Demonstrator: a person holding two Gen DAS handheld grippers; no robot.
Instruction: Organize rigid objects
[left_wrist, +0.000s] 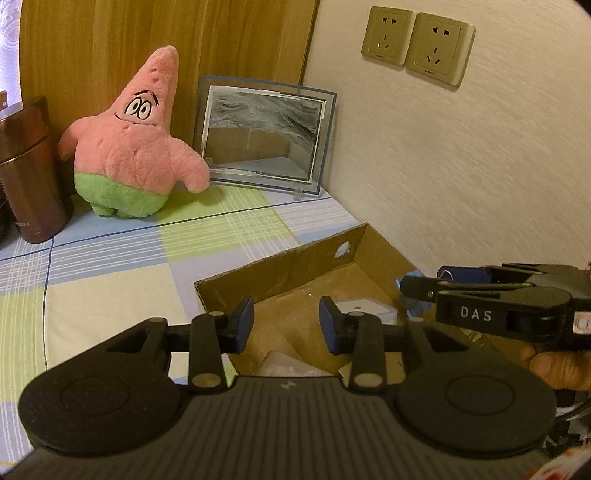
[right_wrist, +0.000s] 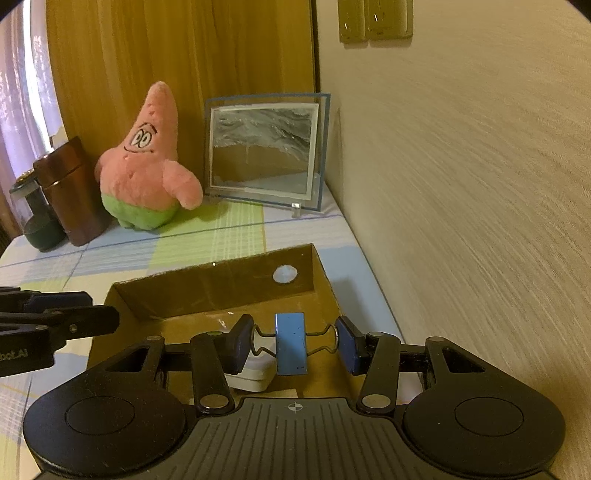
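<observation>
Right claw (right_wrist: 293, 345) is clamping the blue binder clip (right_wrist: 291, 343) over the cardboard box (right_wrist: 207, 284), white items already inside; left claw (left_wrist: 286, 325) is hanging apart, empty.

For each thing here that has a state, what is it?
Left gripper: open, nothing between its pads.
Right gripper: shut on blue binder clip, gripped by its wire handles.
Brown cardboard box: open-topped, white items inside.
Glass sand-picture frame: upright.
Pink star plush toy: upright.
</observation>
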